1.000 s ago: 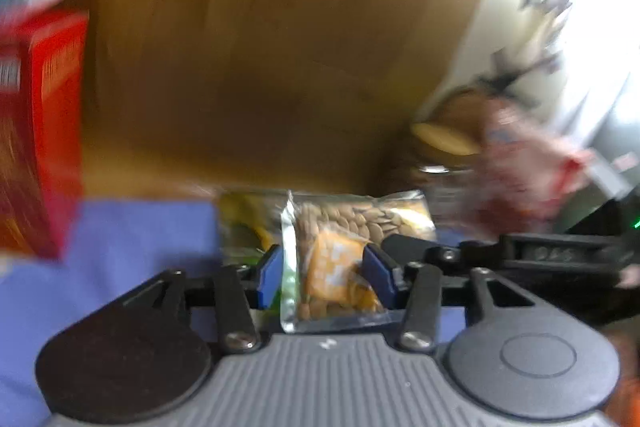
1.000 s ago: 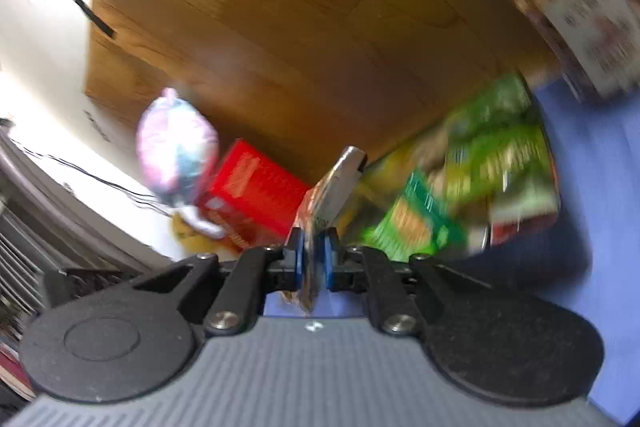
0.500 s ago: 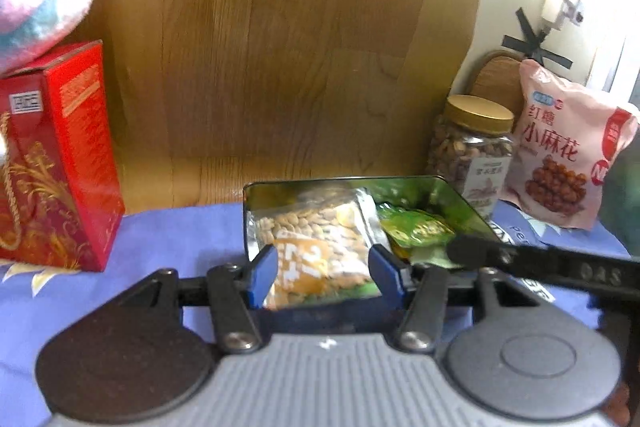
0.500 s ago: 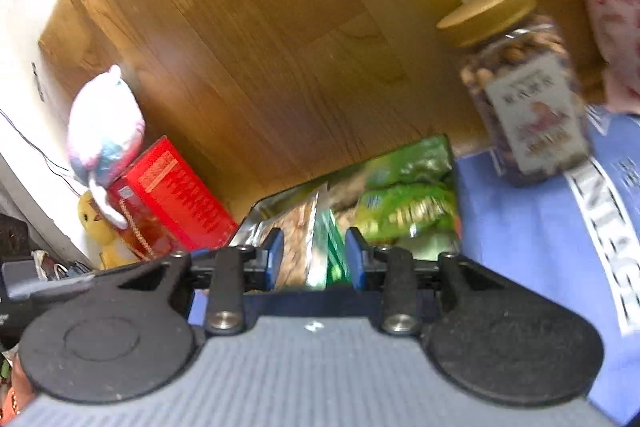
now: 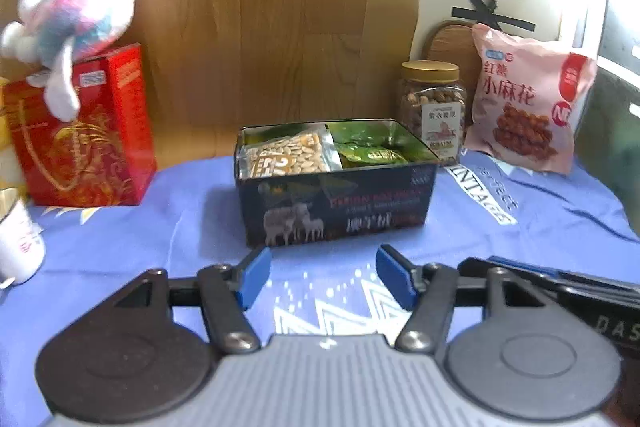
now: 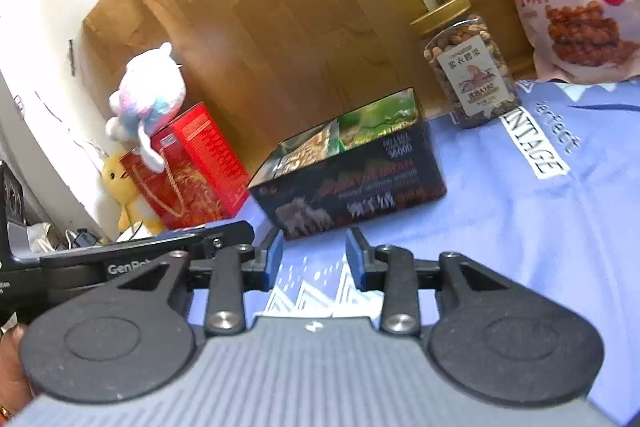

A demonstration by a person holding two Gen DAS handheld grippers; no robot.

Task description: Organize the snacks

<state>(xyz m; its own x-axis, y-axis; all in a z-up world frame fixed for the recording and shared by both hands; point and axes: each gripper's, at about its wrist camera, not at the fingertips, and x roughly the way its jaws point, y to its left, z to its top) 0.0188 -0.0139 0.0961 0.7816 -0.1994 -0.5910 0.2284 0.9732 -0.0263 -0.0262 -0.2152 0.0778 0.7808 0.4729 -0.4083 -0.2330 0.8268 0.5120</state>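
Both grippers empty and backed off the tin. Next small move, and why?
Probably send the right gripper toward the nut jar. Both grippers sit open over the blue cloth, the left gripper too, and the tin already holds the seed packet and green packets. Jar and pink snack bag stand outside, right of the tin.

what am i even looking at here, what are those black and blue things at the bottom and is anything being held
These are two handheld grippers, one in each of a person's hands, each carrying a camera that looks out along its fingers. One picture comes from the left gripper, the other from the right gripper. Both are open and hold nothing. On the blue cloth stands a dark tin holding a nut packet and green packets. Behind it stand a nut jar and a pink snack bag.
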